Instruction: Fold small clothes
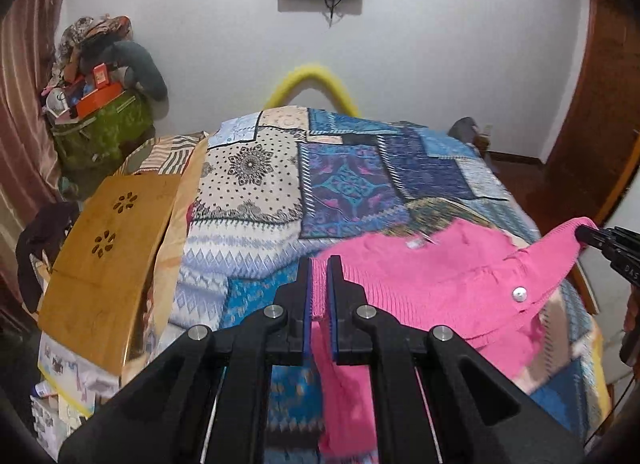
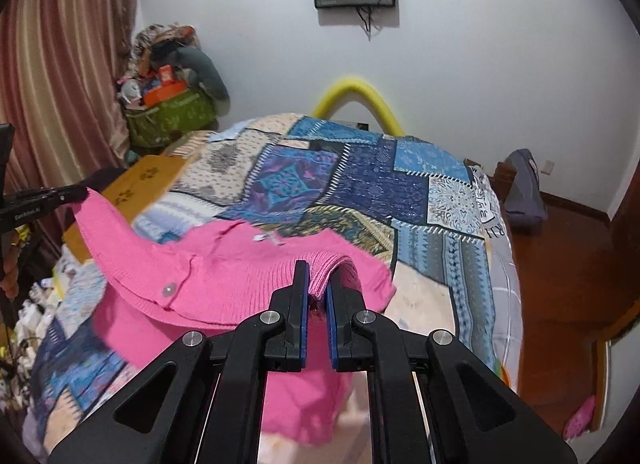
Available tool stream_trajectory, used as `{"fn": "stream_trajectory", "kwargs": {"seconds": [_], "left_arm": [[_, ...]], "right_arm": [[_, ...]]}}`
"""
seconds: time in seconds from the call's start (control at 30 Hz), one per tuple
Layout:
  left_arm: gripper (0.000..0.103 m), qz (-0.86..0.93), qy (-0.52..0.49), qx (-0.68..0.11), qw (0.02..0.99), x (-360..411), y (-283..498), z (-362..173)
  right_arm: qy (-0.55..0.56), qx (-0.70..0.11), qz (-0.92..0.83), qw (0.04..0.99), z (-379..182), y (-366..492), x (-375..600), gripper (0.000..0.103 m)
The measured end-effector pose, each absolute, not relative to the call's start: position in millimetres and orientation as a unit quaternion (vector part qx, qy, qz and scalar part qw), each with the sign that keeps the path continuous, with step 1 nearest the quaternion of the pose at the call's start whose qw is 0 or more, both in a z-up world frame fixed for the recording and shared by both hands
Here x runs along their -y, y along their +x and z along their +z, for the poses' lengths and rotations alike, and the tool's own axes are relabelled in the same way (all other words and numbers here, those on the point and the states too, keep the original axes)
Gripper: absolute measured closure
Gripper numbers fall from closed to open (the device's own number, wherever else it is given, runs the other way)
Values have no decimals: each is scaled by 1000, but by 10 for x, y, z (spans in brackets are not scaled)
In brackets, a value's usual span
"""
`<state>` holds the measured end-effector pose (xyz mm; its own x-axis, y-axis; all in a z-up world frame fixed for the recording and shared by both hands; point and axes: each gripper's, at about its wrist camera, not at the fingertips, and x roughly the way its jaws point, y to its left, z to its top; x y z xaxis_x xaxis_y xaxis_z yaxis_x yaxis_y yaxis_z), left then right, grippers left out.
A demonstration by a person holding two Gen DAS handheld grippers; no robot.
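Note:
A small pink knitted cardigan (image 1: 440, 284) with silver snap buttons hangs stretched between both grippers above the patchwork bedspread (image 1: 340, 176). My left gripper (image 1: 319, 264) is shut on its ribbed edge. My right gripper (image 2: 318, 270) is shut on the other ribbed edge of the cardigan (image 2: 208, 284). The right gripper shows at the far right of the left wrist view (image 1: 580, 233), and the left gripper at the far left of the right wrist view (image 2: 82, 194). The lower part of the cardigan hangs down, blurred.
A wooden lap tray (image 1: 108, 256) lies on the bed's left side. A green bag piled with clothes and boxes (image 1: 100, 132) stands in the far left corner. A yellow foam arch (image 1: 312, 84) stands behind the bed. A grey bag (image 2: 524, 188) lies on the wooden floor at right.

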<state>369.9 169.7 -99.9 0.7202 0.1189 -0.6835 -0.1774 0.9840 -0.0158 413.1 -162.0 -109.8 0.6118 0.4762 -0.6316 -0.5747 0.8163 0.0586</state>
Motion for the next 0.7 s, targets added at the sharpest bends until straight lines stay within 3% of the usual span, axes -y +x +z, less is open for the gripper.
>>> {"fn": "stream_trajectory", "kwargs": {"seconds": [0.43, 0.47, 0.53, 0.6, 0.7], "left_arm": [[95, 92, -14, -426, 900, -2002, 4688, -2007], [90, 92, -9, -430, 898, -1995, 4691, -2048], [76, 81, -5, -435, 897, -1966, 4647, -2091], [56, 67, 0, -436, 898, -1922, 4550, -2097], [43, 47, 14, -437, 898, -1803, 4395, -2095]], "right_arm": [[-100, -382, 274, 877, -1801, 5019, 1293, 93], [-100, -384, 272, 877, -1819, 5032, 1292, 90], [-104, -383, 269, 877, -1823, 4996, 1312, 66], [-104, -375, 272, 880, -1793, 4936, 1332, 56], [-107, -375, 294, 873, -1756, 4838, 1332, 53]]}}
